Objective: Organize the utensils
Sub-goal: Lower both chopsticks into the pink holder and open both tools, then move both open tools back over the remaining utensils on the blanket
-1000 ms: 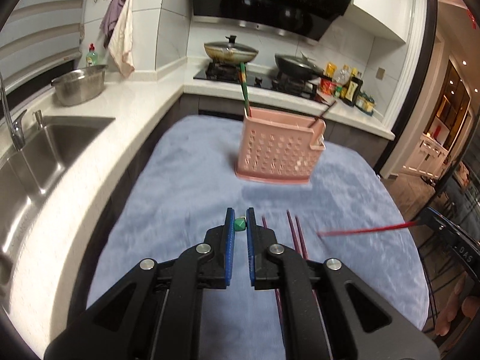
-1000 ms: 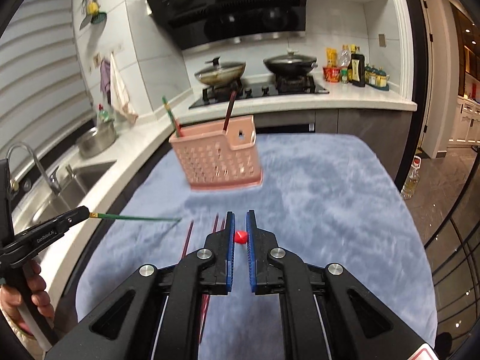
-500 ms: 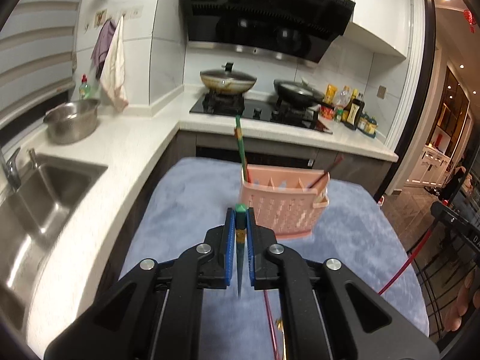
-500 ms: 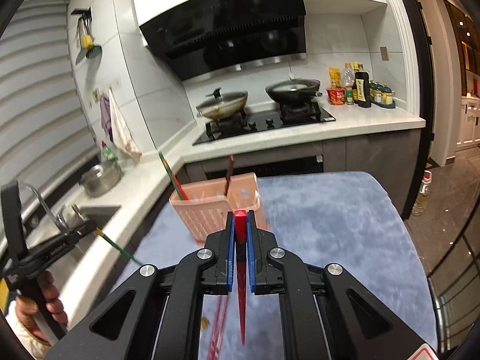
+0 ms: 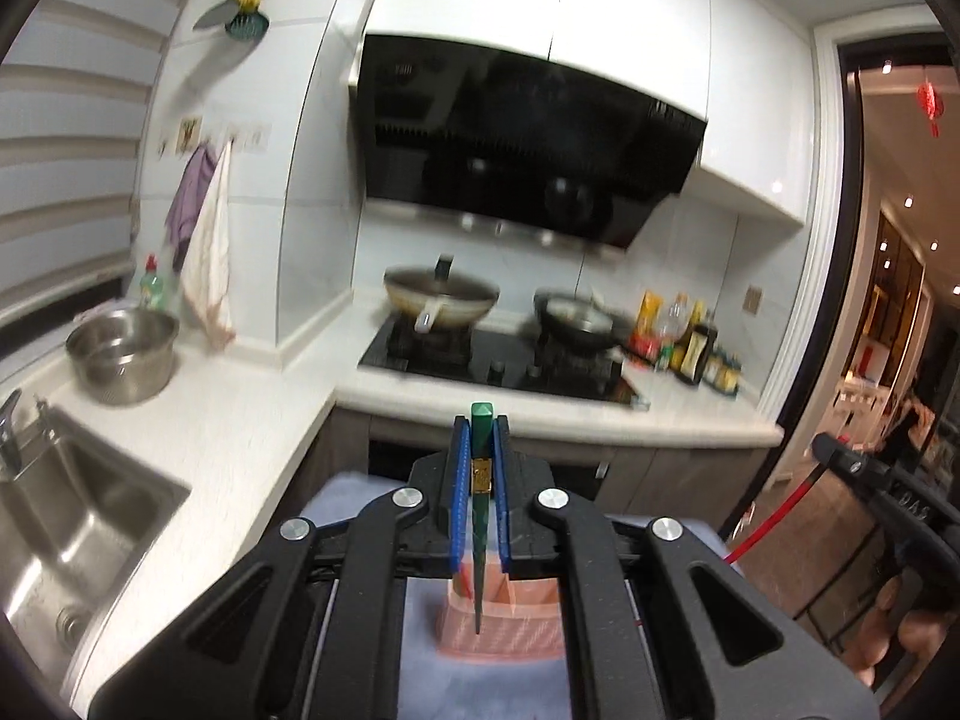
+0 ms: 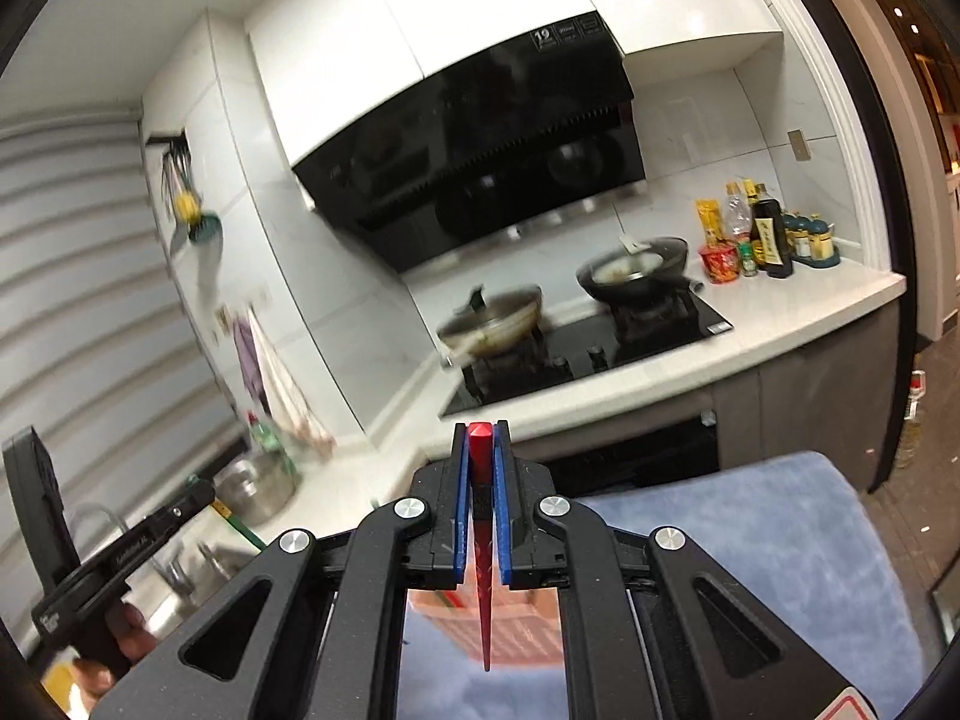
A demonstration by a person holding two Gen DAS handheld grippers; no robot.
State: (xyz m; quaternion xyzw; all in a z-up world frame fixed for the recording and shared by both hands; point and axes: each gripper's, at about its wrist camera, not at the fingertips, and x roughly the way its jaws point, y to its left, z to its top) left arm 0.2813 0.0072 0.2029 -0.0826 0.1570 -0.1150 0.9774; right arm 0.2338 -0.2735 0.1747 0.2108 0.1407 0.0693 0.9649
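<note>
My left gripper is shut on a green chopstick that hangs tip down over the pink utensil basket, seen below between the arms. My right gripper is shut on a red chopstick, tip down above the same pink basket. The right gripper with its red chopstick shows at the right of the left wrist view. The left gripper shows at the left of the right wrist view. Most of the basket is hidden by the gripper bodies.
A blue-grey cloth covers the table. Behind it, a counter carries a stove with two pans, bottles, a steel bowl and a sink. A doorway opens at the right.
Both grippers have risen and tilted up, each keeping its chopstick, which now points down over the basket. The basket has dropped low in both views.
</note>
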